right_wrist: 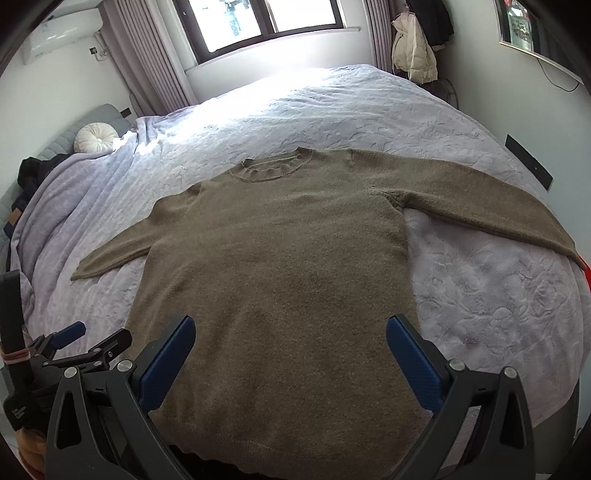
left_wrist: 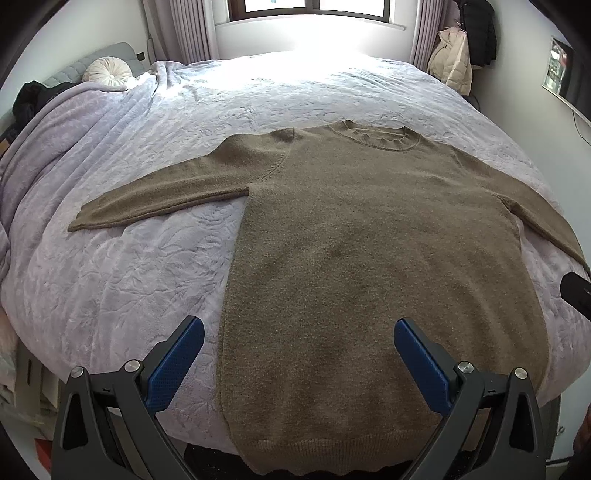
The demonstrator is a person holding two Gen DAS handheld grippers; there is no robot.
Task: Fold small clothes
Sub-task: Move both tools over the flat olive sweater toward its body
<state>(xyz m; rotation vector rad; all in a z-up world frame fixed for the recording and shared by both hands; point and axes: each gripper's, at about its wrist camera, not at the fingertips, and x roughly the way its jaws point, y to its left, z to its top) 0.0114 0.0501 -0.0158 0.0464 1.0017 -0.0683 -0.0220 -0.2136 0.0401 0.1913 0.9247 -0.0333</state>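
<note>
I have the brown sweater (left_wrist: 369, 258) spread flat on the bed (left_wrist: 147, 277), front up, collar (left_wrist: 376, 138) toward the window (left_wrist: 310, 5) and hem (left_wrist: 332, 454) hanging a little over the near edge of the mattress. Both sleeves lie stretched out to the sides; the left sleeve (left_wrist: 159, 195) reaches toward the rumpled blanket (left_wrist: 44, 155), the right sleeve (right_wrist: 480, 210) runs almost to the far side of the bed.

My worry is the knit itself. It looks thick and soft, so if I pinch only the top layer at a shoulder or at the hem, I expect the back layer to stay behind and the fold to come out lopsided. The overhanging hem could also drag the body off the bed once I lift the upper part. The quilted cover looks loose enough that a low grab could catch it along with the sweater.

The left gripper (left_wrist: 299, 332) hovers above the lower left part of the sweater, pointing toward the collar, its blue pads (left_wrist: 177, 365) spread wide with nothing between them. The right gripper (right_wrist: 291, 328) hangs over the lower middle of the body, also level and aimed forward, spread wide and empty. From the right wrist view I see the left tool low at the left edge, just beside mine, apart from the cloth
</note>
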